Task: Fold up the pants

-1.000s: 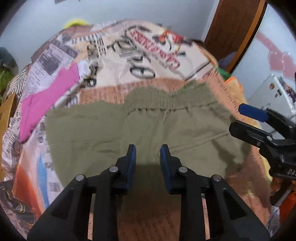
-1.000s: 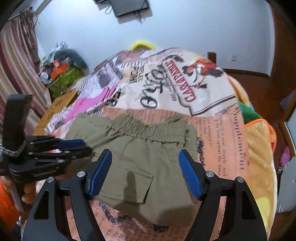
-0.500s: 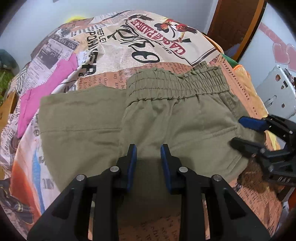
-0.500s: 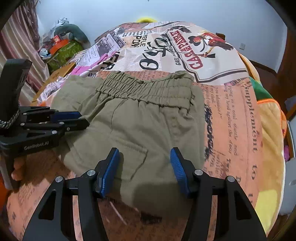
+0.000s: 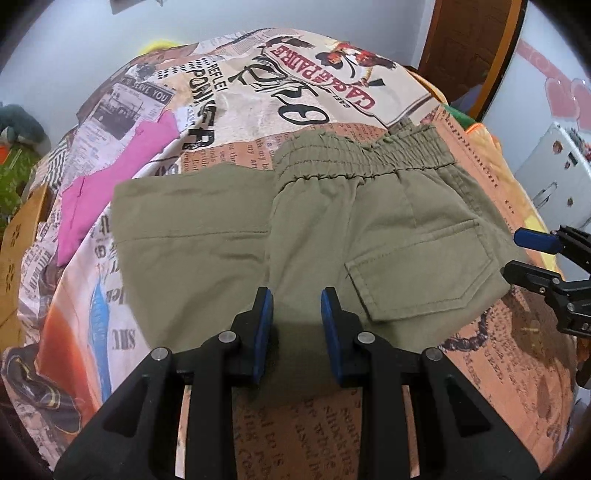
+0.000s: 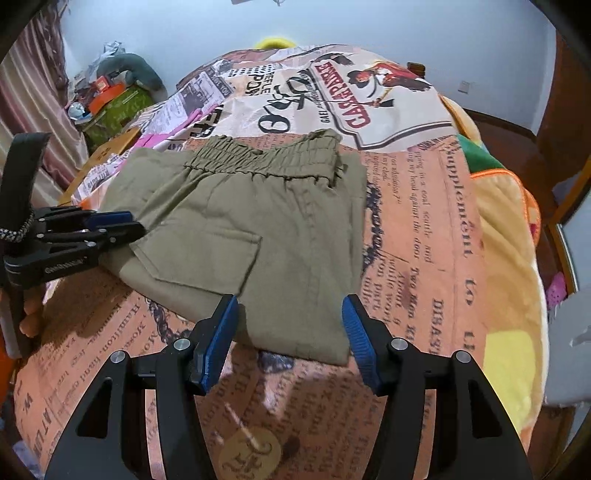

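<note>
Folded olive pants (image 5: 332, 229) on printed bed (image 5: 295, 92), left gripper (image 5: 295, 317) narrowly parted, right gripper (image 6: 290, 325) spread wide, both empty at near edge.

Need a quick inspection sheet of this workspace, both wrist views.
Surface: bed with newspaper-print bedspread.
Job's things: olive-green cotton pants, partly folded, lying flat, elastic waistband at far side, patch pocket up.
Clutter: pink cloth left of the pants; cardboard box at bed edge.
Grippers: left hand-held gripper open, narrow gap, over near hem; right hand-held gripper open wide, at near hem; neither grips fabric.
Cables: nothing seen.
Surroundings: brown wooden door; pale blue wall.
</note>
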